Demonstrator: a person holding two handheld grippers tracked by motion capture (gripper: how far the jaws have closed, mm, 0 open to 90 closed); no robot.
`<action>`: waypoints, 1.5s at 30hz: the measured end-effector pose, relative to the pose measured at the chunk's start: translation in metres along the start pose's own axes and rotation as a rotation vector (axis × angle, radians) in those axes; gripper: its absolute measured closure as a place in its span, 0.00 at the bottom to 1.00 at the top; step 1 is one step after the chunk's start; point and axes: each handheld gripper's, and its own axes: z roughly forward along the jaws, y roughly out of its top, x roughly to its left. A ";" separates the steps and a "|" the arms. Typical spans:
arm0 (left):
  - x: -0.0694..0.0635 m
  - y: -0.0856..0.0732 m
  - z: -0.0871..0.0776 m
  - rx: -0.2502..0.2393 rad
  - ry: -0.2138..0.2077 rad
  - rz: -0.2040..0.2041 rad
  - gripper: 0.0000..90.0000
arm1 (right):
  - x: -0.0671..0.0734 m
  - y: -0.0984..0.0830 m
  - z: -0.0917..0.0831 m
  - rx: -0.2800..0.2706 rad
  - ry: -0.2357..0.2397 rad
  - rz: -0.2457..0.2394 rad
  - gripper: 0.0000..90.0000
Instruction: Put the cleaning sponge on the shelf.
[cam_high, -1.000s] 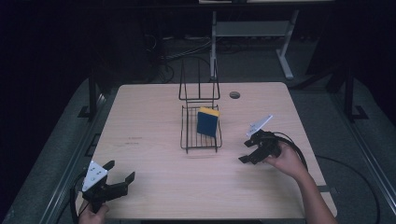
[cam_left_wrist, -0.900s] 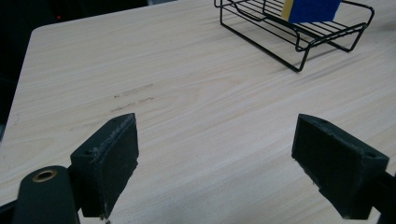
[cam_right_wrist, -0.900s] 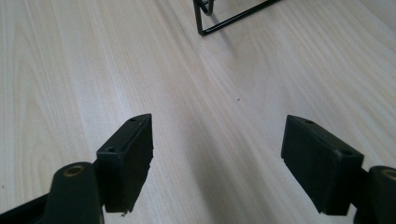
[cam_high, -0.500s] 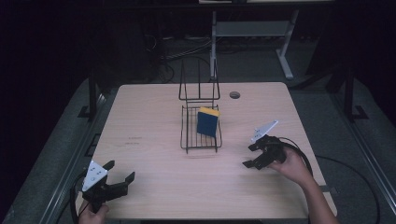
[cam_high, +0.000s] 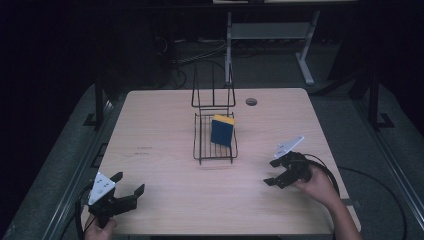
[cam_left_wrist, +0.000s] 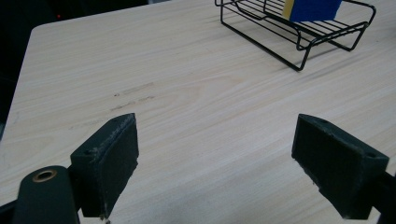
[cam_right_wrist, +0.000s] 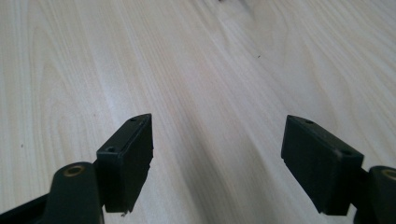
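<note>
A black wire rack (cam_high: 215, 145) stands at the middle of the light wooden table (cam_high: 160, 125), and a blue sponge with a yellow edge (cam_high: 221, 131) leans upright inside it. The rack (cam_left_wrist: 299, 37) and the sponge (cam_left_wrist: 313, 7) also sit at the top right of the left gripper view. My left gripper (cam_high: 129, 184) rests open near the table's front left corner, nothing between its jaws (cam_left_wrist: 217, 158). My right gripper (cam_high: 272, 171) hangs open low over the front right of the table, right of the rack, with bare wood between its jaws (cam_right_wrist: 217, 163).
A round cable hole (cam_high: 251, 101) lies in the table behind the rack. A second upright wire frame (cam_high: 213, 92) rises at the rack's far end. Beyond the table, a white desk leg (cam_high: 305, 65) and cables lie on the dark floor.
My right gripper has drawn back from beside the rack toward the table's front right edge. The left gripper has stayed put.
</note>
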 end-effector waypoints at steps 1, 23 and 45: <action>0.000 0.000 0.000 0.001 -0.001 0.000 0.16 | 0.000 -0.001 -0.001 -0.002 0.001 0.002 0.27; -0.002 0.000 0.001 0.002 -0.002 0.002 0.16 | 0.016 -0.032 -0.008 -0.049 -0.028 0.039 0.27; -0.001 -0.001 0.000 0.003 -0.001 0.003 0.16 | 0.033 -0.059 -0.013 -0.105 -0.059 0.058 0.27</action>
